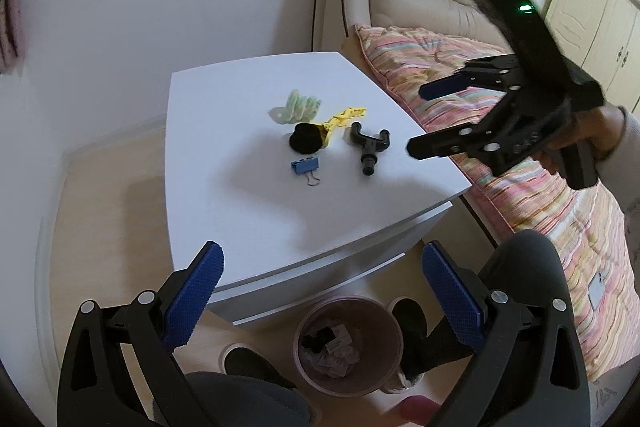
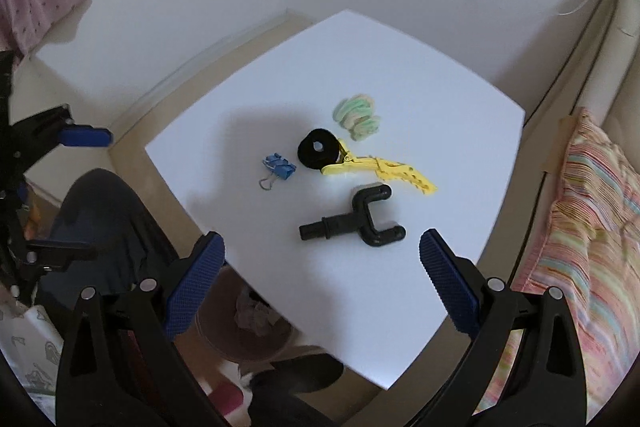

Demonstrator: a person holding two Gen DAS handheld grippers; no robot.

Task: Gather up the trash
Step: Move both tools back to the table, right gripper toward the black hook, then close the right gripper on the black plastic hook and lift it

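On the white table (image 1: 248,211) (image 2: 400,75) lie a blue binder clip (image 1: 305,165) (image 2: 279,165), a black round roll (image 1: 306,138) (image 2: 319,148), a yellow clip (image 1: 344,119) (image 2: 384,169), a pale green and pink bundle (image 1: 298,109) (image 2: 359,115) and a black forked plastic part (image 1: 369,145) (image 2: 360,219). My left gripper (image 1: 322,267) (image 2: 76,187) hangs open above the table's near edge, holding nothing. My right gripper (image 2: 322,255) (image 1: 424,123) is open too, just short of the forked part, over the table's right side.
A pink waste bin (image 1: 347,345) (image 2: 248,323) with crumpled paper inside stands on the floor under the table's near edge, between a person's legs and shoes. A bed with a striped quilt (image 1: 520,155) (image 2: 592,227) flanks the table. Walls close in behind.
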